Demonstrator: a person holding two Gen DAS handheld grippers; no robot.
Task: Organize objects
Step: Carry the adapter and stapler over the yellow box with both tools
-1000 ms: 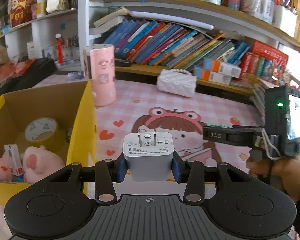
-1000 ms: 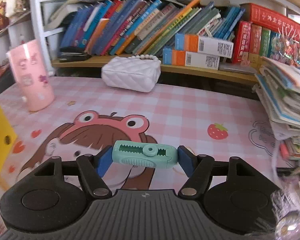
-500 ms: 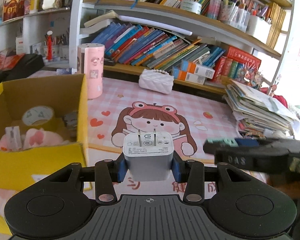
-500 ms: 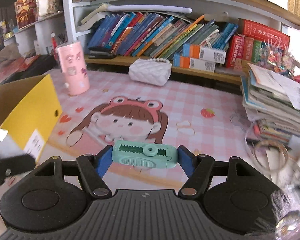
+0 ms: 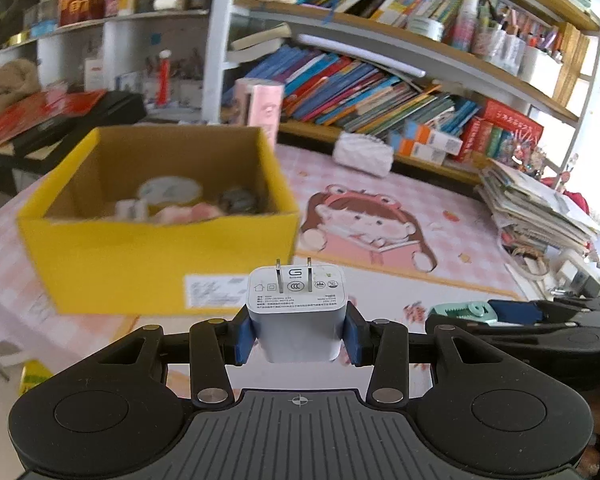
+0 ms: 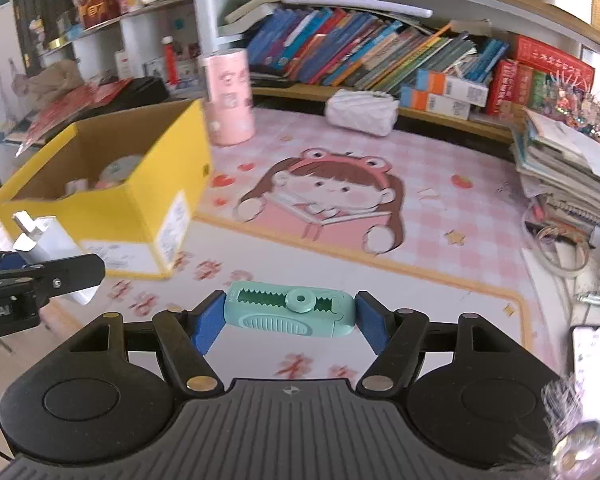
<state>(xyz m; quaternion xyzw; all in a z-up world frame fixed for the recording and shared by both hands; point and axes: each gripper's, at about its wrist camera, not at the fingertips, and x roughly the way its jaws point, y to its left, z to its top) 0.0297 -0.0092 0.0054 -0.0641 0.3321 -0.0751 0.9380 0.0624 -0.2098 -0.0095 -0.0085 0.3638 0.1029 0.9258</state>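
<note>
Yellow cardboard box [image 5: 160,256] waits far left; your left gripper [image 5: 299,330] clenches the white charger [image 5: 298,312] and your right gripper [image 6: 288,318] grasps the teal eraser [image 6: 290,314], both seemingly bound there.

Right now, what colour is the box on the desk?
Yellow outside, plain brown cardboard inside; the box shows best in the left wrist view.

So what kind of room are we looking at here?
Probably a child's study or bedroom desk: crowded wooden shelves of colourful books, a pink checked cartoon desk mat, and a yellow cardboard box holding toys.
</note>
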